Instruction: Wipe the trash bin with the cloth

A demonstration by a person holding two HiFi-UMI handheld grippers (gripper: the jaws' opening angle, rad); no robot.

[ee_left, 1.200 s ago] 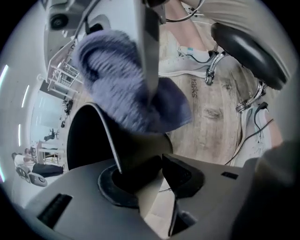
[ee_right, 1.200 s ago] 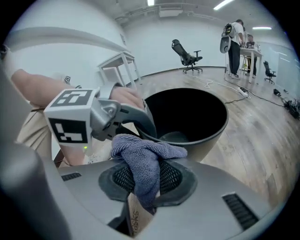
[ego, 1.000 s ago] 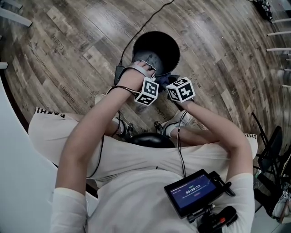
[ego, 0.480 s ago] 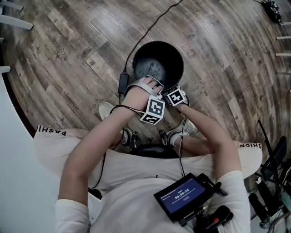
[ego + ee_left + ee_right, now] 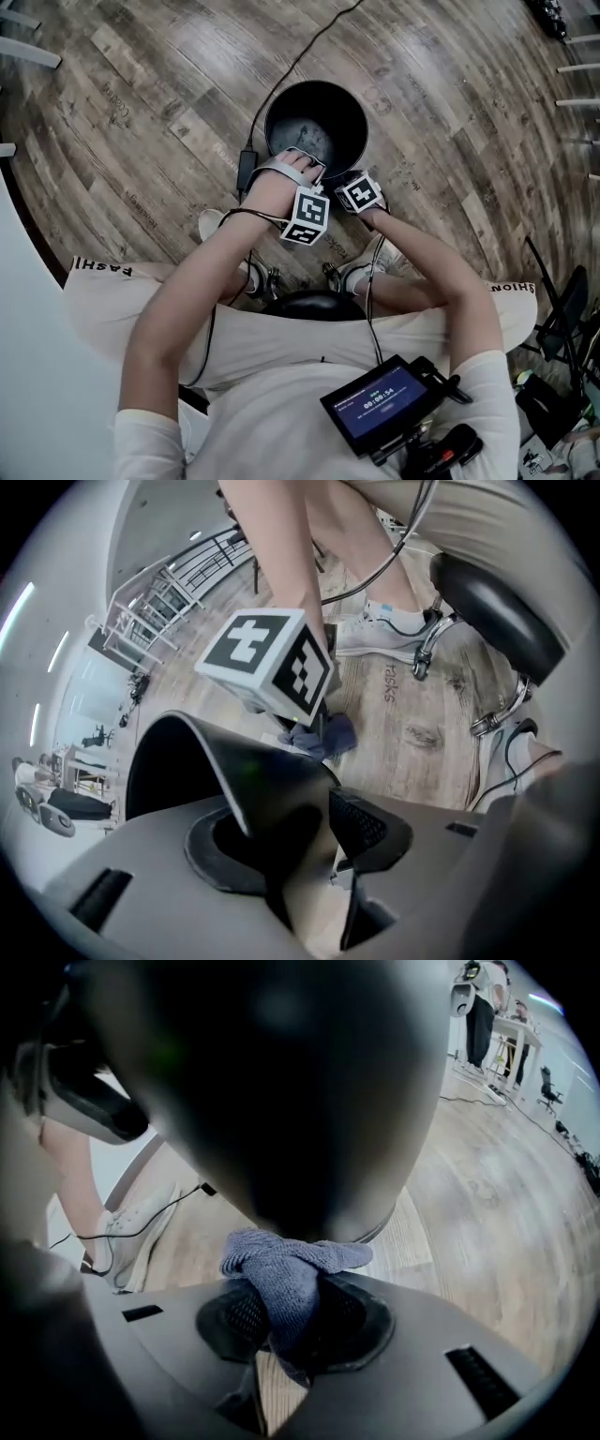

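Nearest, the person sits on a stool [image 5: 309, 305] with both arms reaching toward 12 o'clock. The right gripper [image 5: 291, 1321] has its fingers clenched on the bunched cloth [image 5: 286, 1274], which is pressed against the trash bin's [image 5: 316, 82] outer wall at about its 5 o'clock side. The left gripper [image 5: 300, 832] sits at the rim near 6 o'clock. Its fingers have just been opening and now straddle the rim loosely.

Wiping looks barely begun. The cloth is on the outside wall, and the rest of the wall, the rim and the inside seemingly remain.

The head view hides the cloth but alone shows the bin's inside. Both gripper views show the cloth.
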